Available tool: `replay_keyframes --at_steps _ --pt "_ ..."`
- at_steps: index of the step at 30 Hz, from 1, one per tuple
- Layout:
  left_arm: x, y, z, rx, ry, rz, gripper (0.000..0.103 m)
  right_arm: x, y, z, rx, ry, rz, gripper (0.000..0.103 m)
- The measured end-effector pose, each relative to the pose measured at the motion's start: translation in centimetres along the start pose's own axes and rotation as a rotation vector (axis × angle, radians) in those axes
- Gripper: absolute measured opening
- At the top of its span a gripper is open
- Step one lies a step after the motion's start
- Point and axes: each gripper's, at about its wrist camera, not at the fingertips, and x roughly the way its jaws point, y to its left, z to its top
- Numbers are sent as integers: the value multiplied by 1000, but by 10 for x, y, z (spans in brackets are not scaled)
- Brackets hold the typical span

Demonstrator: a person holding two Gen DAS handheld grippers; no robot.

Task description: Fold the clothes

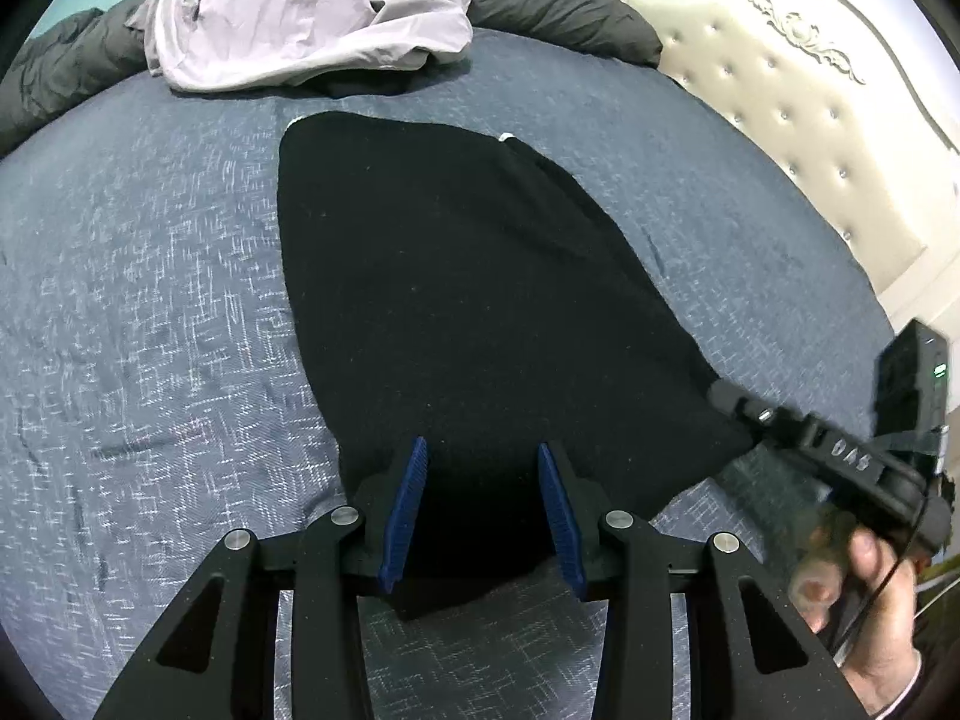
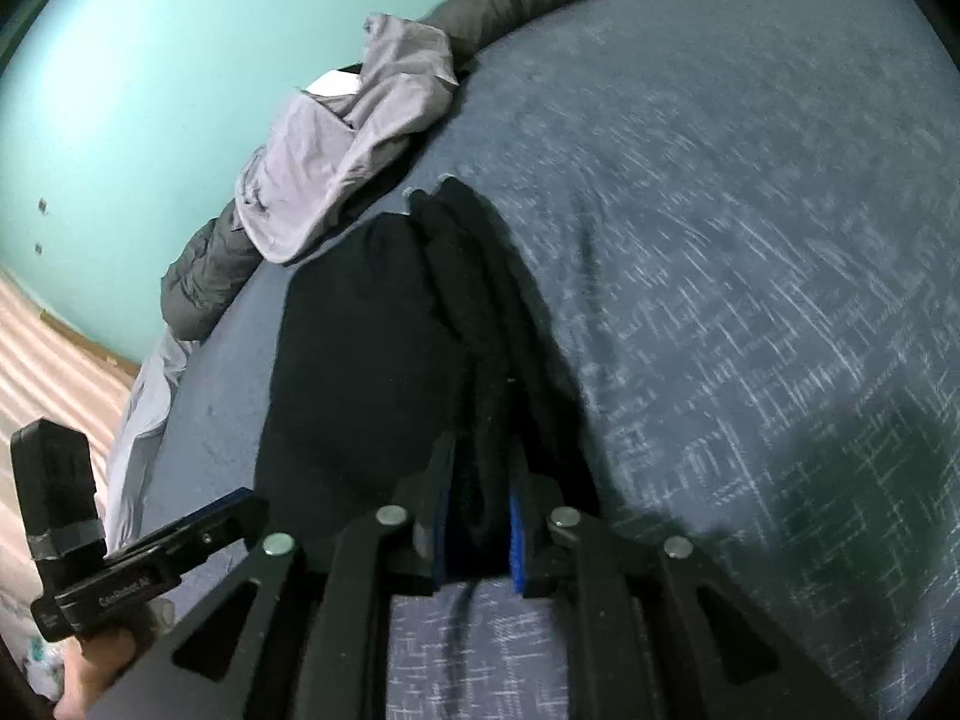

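Note:
A black garment [image 1: 468, 276] lies spread on the blue bed cover [image 1: 150, 300], narrowing toward me. In the left wrist view its near edge fills the gap between the blue pads of my left gripper [image 1: 483, 450], which is shut on it with the jaws partly apart. My right gripper [image 1: 717, 393] comes in from the right and pinches the garment's right corner. In the right wrist view bunched folds of the black garment [image 2: 360, 348] run between the pads of the right gripper [image 2: 483, 468], shut on them. The left gripper [image 2: 240, 501] sits at the garment's left edge.
A crumpled pale lilac garment [image 1: 300, 18] lies at the far side of the bed, over a dark grey duvet roll [image 1: 558, 6]. A cream tufted headboard [image 1: 780, 120] stands on the right. A teal wall [image 2: 150, 90] is behind. A hand [image 1: 870, 630] grips the right tool.

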Motion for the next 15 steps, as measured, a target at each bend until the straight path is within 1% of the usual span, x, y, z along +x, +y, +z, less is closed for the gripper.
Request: replay_keyframes --at_steps 1,3,4,6,7,9,10,12,13,14,15 --pt "0 0 0 0 -2 0 42 -6 1 2 -6 -23 -31 22" --pt "1 2 -1 -2 -6 -1 42 -25 9 5 -60 -92 -82 25" --pt "1 1 -1 -2 -6 -1 42 -30 15 8 -81 -111 -56 29" --pt "0 -1 -1 2 -5 3 42 -39 26 13 -114 -139 13 29" --pt "0 -2 -1 4 -5 5 42 -39 31 13 -130 -137 42 29" --pt "0 -1 -1 3 -3 5 42 -26 36 9 -146 -87 71 28" --pt "0 -1 -1 3 -4 2 42 -18 39 6 -154 -59 84 24" --pt "0 -1 -3 0 -5 -4 42 1 33 0 -129 5 56 18" --pt "0 -1 -3 2 -4 -5 42 7 28 -1 -114 20 39 13" --pt "1 -2 -2 3 -3 -6 42 12 22 -3 -100 32 21 2" --pt "1 -2 -2 5 -2 -7 42 17 16 -4 -85 44 3 0"
